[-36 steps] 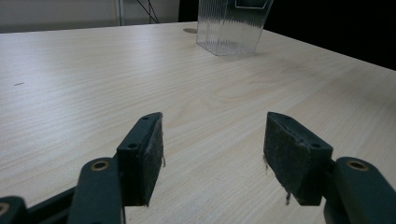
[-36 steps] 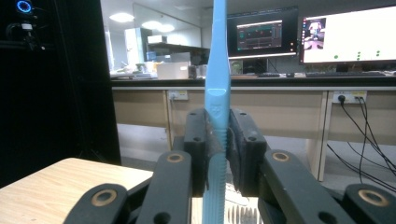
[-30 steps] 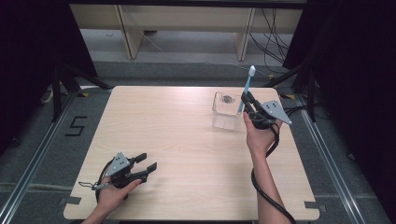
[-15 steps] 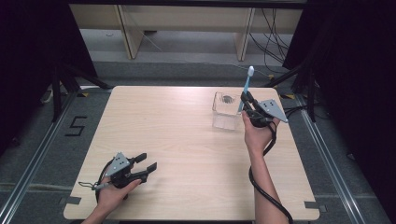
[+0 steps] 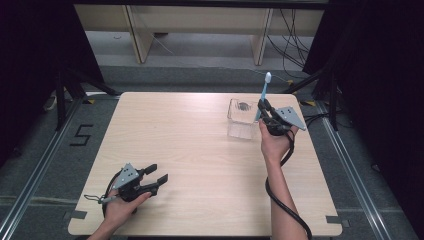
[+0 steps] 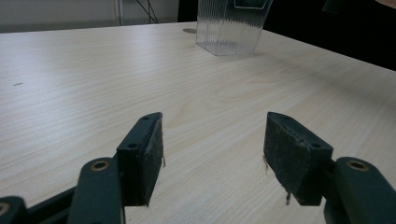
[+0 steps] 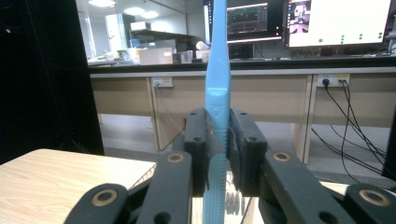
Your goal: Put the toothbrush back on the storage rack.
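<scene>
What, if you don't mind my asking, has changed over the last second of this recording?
The right gripper, shut on the blue toothbrush, has drifted slightly left, closer over the clear ribbed container; the brush stays upright, bristles up. The left gripper rests open on the table where it was, and the container has not moved.

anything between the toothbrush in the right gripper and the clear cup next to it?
Nothing visible. The right gripper is shut on the blue toothbrush, held upright, head up, right at the clear ribbed cup. The cup's mouth looks open and uncovered. The left gripper sits open, far off near the table's front edge.
</scene>
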Available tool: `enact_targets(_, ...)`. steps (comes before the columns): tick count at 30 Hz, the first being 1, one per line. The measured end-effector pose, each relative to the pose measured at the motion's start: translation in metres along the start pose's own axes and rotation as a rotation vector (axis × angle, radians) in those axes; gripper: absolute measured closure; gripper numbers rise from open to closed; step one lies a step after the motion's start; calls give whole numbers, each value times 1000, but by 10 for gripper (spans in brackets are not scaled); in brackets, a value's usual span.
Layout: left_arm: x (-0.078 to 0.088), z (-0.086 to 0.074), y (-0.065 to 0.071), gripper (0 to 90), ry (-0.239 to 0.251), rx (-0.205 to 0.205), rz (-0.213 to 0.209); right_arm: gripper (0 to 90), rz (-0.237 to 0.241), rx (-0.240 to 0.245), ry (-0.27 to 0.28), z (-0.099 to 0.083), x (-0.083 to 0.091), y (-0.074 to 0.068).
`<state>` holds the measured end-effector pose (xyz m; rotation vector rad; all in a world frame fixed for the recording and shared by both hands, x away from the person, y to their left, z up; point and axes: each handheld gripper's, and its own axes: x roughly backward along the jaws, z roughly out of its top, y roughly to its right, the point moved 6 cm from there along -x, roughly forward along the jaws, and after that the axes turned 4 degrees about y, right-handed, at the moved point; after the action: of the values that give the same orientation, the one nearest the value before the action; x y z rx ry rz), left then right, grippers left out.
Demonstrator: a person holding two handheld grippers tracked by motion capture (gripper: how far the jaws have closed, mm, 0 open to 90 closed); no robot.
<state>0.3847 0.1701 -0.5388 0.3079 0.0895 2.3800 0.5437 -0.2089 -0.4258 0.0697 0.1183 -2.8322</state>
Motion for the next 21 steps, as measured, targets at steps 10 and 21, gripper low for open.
enact_targets(10,1,0,0,373,-6,-1,3,786,8,1,-16,-6,-3,-1)
enact_targets(21,1,0,0,373,-6,-2,2,786,5,23,-23,-10,-3,0)
